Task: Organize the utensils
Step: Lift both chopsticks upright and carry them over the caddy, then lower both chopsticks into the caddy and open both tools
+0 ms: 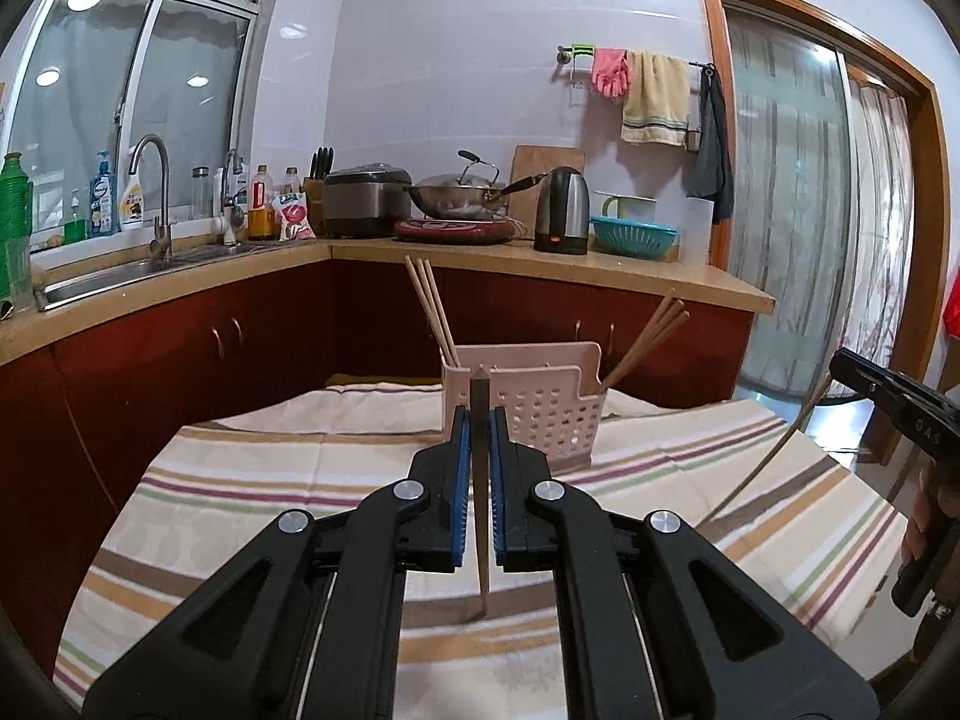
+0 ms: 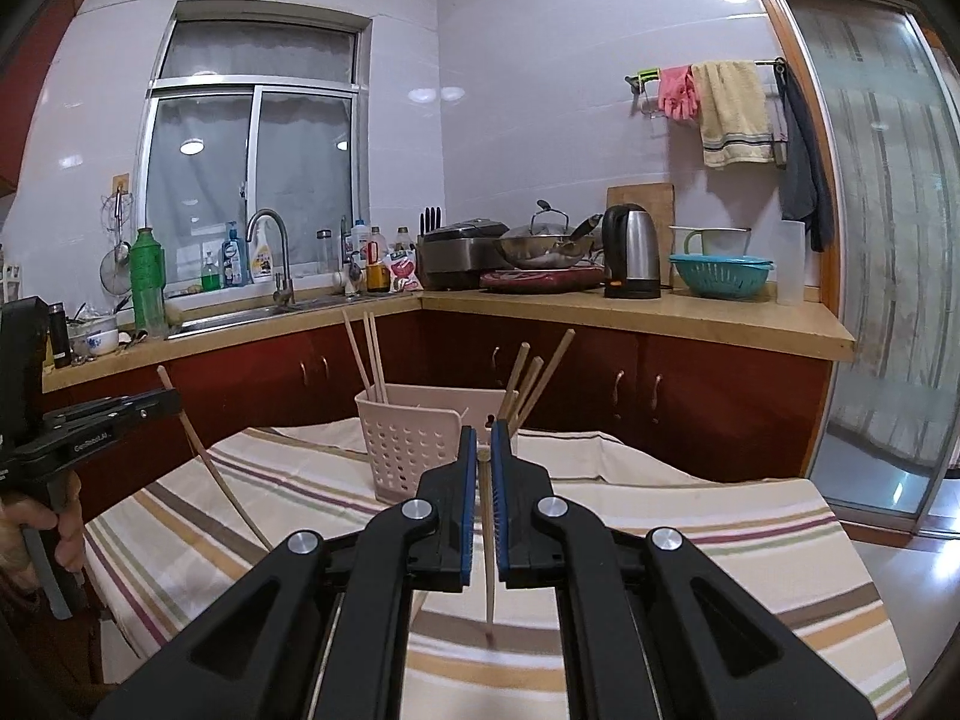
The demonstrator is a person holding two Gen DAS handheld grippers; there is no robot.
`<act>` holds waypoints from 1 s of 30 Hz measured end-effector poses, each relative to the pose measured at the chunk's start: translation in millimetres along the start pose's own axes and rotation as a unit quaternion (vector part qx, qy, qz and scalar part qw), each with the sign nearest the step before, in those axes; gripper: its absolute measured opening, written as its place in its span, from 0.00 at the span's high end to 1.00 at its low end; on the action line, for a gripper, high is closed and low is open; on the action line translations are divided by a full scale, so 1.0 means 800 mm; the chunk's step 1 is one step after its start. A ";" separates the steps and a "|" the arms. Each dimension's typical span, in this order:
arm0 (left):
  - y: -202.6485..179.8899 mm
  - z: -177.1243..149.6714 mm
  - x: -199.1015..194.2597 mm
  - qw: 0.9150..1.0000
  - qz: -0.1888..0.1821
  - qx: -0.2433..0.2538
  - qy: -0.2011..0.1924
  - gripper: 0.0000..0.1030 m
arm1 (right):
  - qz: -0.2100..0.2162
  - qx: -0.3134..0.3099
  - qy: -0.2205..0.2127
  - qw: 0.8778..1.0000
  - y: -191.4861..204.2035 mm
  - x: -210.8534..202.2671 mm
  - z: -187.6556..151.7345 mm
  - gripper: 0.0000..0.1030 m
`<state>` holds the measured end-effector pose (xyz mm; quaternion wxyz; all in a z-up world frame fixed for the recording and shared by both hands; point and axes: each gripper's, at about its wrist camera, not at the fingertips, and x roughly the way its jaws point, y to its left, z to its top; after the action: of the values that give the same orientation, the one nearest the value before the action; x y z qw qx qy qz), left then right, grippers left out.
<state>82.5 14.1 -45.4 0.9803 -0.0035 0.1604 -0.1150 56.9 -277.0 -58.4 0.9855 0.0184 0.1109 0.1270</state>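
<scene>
My left gripper (image 1: 480,420) is shut on a wooden chopstick (image 1: 482,564) that stands upright between its blue pads, above the striped tablecloth (image 1: 252,480). My right gripper (image 2: 484,438) is shut on another upright chopstick (image 2: 490,588). A pale pink perforated utensil holder (image 1: 552,420) (image 2: 408,444) stands on the cloth just beyond both grippers. It holds chopsticks leaning left (image 1: 429,312) and right (image 1: 651,336). Each view shows the other gripper at its edge (image 1: 846,363) (image 2: 171,401), a slanted chopstick (image 1: 762,462) (image 2: 222,480) in its jaws.
Behind the table runs an L-shaped counter (image 1: 540,261) with red cabinets, a sink (image 1: 150,267), bottles, a rice cooker (image 1: 360,198), a wok (image 1: 462,189), a kettle (image 1: 561,210) and a teal colander (image 1: 633,234). A glass sliding door (image 1: 792,210) is on the right. A hand (image 2: 36,519) grips the left handle.
</scene>
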 end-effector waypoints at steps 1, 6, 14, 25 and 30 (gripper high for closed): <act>0.000 0.002 0.003 1.000 0.000 0.001 -0.001 0.94 | 0.001 -0.001 -0.001 1.000 0.000 0.002 0.001 0.95; 0.005 0.009 0.016 1.000 0.000 -0.002 -0.002 0.94 | 0.001 -0.002 -0.002 1.000 0.004 0.014 0.009 0.95; 0.012 0.016 0.029 1.000 -0.001 -0.004 -0.003 0.94 | -0.004 0.005 0.000 1.000 -0.004 0.027 0.017 0.95; 0.013 0.035 0.033 1.000 -0.012 -0.006 -0.019 0.94 | 0.005 0.008 -0.007 1.000 -0.001 0.032 0.033 0.95; 0.014 0.054 0.030 0.999 -0.023 -0.012 -0.035 0.94 | 0.014 0.006 -0.028 0.999 0.001 0.031 0.055 0.95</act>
<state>120.9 17.8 -12.1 0.9824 -0.0228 0.1272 -0.1352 89.7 -270.5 -21.0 0.9862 0.0295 0.0838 0.1399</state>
